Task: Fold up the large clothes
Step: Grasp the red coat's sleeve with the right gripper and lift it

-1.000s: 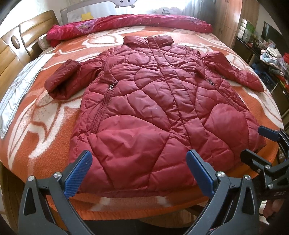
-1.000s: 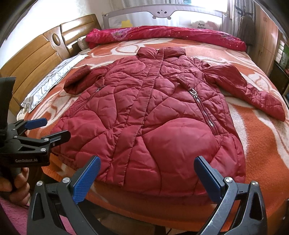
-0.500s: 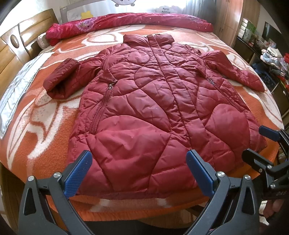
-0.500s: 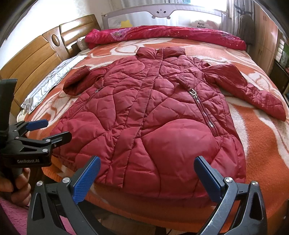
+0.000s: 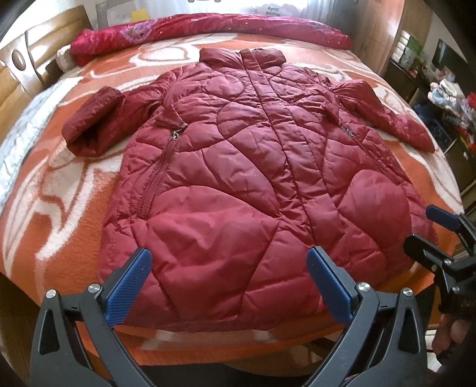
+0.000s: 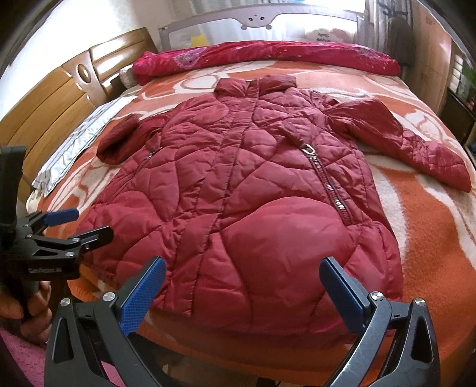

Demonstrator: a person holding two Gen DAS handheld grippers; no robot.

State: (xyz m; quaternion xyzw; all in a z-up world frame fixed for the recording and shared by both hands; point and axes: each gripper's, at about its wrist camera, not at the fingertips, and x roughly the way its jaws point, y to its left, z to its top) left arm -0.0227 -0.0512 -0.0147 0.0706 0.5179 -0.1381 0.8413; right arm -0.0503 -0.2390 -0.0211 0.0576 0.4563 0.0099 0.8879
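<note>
A long dark red quilted coat point(image 5: 238, 166) point(image 6: 247, 184) lies flat and face up on the bed, collar at the far end, hem toward me. Its left sleeve point(image 5: 95, 125) is bent back on itself; its right sleeve point(image 6: 416, 148) stretches out to the side. My left gripper point(image 5: 229, 279) hangs open just above the hem's left half, nothing between its blue pads. My right gripper point(image 6: 242, 285) is open over the hem's right half, also empty. Each gripper shows in the other's view: the right gripper point(image 5: 437, 226) at the edge, the left gripper point(image 6: 68, 223) with a hand below it.
An orange and white blanket point(image 5: 59, 190) covers the bed. A rolled red quilt point(image 5: 208, 26) lies along the far end. A wooden headboard point(image 6: 53, 98) stands on the left with a pale pillow point(image 6: 74, 143) beside it. Shelves with clutter point(image 5: 446, 98) line the right.
Both grippers have crept slightly forward and lower toward the coat's hem. The coat itself has not moved, and both grippers stay open.
</note>
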